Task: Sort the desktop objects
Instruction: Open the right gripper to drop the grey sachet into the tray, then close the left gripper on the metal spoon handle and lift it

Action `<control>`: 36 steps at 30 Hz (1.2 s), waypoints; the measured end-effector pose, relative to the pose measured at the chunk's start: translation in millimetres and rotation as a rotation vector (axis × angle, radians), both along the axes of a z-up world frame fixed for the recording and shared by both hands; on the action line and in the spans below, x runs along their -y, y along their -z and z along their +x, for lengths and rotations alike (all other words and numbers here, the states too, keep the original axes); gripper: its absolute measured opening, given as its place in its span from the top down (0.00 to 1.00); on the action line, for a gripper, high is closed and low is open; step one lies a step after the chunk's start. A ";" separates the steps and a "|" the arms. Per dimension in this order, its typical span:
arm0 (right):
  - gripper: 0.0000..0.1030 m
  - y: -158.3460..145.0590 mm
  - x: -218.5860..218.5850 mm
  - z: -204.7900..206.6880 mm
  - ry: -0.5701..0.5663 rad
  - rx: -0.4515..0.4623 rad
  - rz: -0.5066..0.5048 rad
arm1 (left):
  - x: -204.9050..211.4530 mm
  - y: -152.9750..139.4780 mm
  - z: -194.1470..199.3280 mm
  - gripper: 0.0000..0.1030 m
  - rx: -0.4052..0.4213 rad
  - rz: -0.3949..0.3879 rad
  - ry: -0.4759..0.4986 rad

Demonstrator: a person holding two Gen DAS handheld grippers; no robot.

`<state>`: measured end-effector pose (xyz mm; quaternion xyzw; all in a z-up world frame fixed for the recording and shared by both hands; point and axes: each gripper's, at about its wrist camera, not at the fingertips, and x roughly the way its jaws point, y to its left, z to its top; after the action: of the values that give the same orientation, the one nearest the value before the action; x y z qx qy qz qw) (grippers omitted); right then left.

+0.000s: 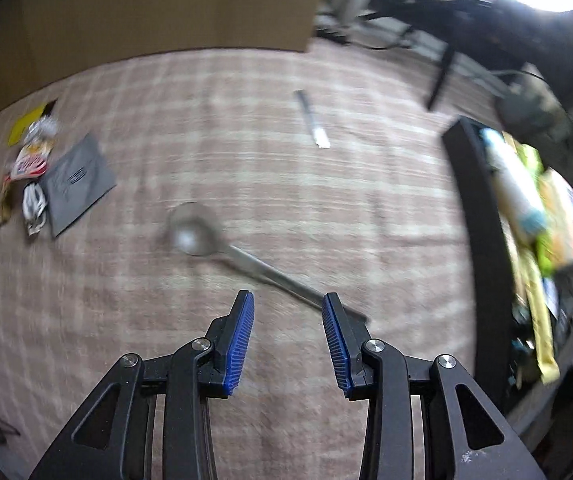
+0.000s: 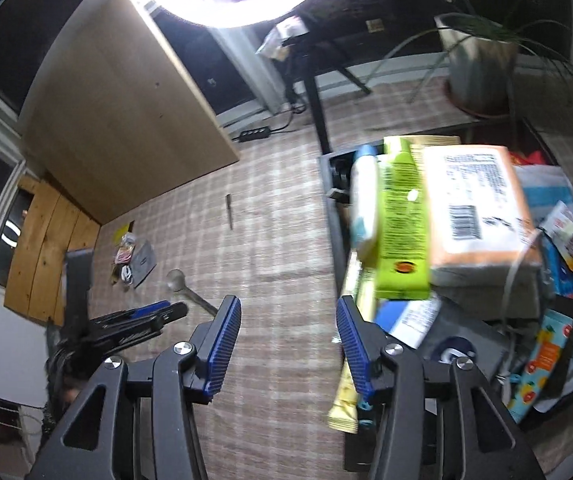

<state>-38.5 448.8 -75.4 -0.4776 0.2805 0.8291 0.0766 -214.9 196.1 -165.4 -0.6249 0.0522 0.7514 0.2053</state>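
While both tools stand open and empty, left tool (image 1: 288, 308) hovers above ladle (image 1: 222, 246); right tool (image 2: 288, 314) beside bin (image 2: 332, 216).

A potted plant (image 2: 480, 56) stands beyond a ring light (image 2: 246, 4) (glaring), near a wooden cabinet (image 2: 126, 120).

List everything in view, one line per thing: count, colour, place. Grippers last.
ladle: one, silver, mid cloth, handle toward the left gripper.
small metal tool: one, silver, far cloth.
grey pouch: one, left of cloth.
wrappers: several, mixed colours, beside the pouch.
black bin: one, right, full of packets.
green tube: one, atop the bin.
orange pack: one, atop the bin.
potted plant: one, far right.
left gripper: blue pads, open, empty.
right gripper: blue pads, open, empty.
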 end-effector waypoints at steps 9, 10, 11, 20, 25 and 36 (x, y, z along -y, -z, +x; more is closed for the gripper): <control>0.55 -0.2 5.3 -22.3 -0.016 -0.005 -0.009 | -19.8 32.6 -23.5 0.62 0.042 -0.097 -0.105; 0.55 -0.6 4.9 -23.1 -0.014 -0.006 -0.010 | -21.5 35.5 -23.3 0.62 0.036 -0.117 -0.109; 0.55 -1.3 3.0 -24.7 -0.010 -0.007 -0.012 | -23.7 37.2 -22.4 0.62 0.016 -0.141 -0.110; 0.55 2.5 3.7 -49.0 -0.029 0.021 -0.013 | -2.0 34.6 -7.7 0.72 -0.089 -0.161 -0.032; 0.55 9.3 19.3 -81.6 -0.073 0.057 0.012 | 32.7 33.6 -7.6 0.87 -0.085 -0.138 -0.035; 0.55 46.1 85.9 -179.8 -0.190 0.170 0.200 | 83.4 29.7 -9.3 0.92 -0.067 -0.076 -0.072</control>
<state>-218.2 362.9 -121.5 -0.5603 0.1429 0.8130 0.0685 -224.2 112.7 -195.1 -0.6081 0.0651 0.7764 0.1523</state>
